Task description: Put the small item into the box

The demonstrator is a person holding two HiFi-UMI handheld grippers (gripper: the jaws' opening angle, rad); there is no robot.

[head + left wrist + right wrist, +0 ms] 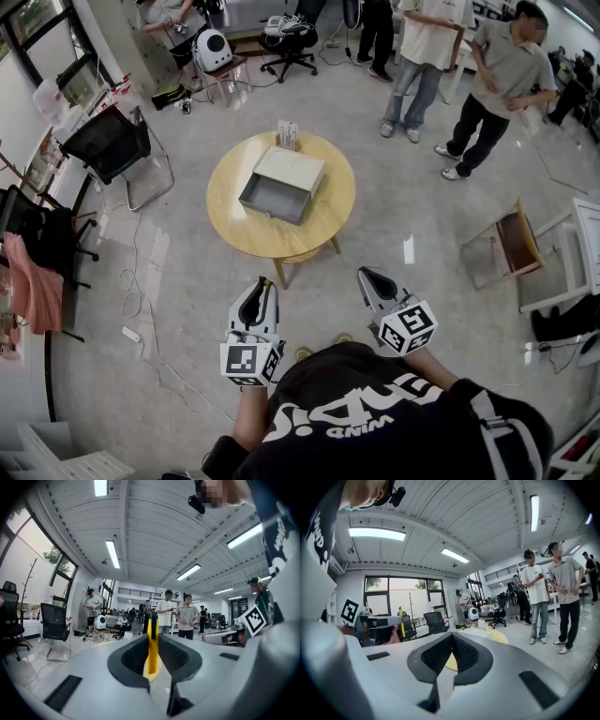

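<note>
Left gripper view: the left gripper (152, 641) is clamped on a slim yellow item (151, 654) with a dark tip. The item stands upright, pinched between the two ribbed pads (133, 656). Right gripper view shows the right gripper (451, 639) with its jaws pressed together and nothing between them; the yellow behind them is the round wooden surface (499, 637).

Head view puts both grippers low in front of the person, left at 7 o'clock and right at 5 o'clock, both well apart from the surface at 12 o'clock. On that surface lies the box (281, 185) — a cream cover on its far half and an open grey compartment on the near half. A small upright pack (288, 134) stands just beyond the box, at the surface's 12 o'clock rim. Two bystanders (506, 84) stand at 2 o'clock, and a black chair (108, 145) sits at 10 o'clock.
</note>
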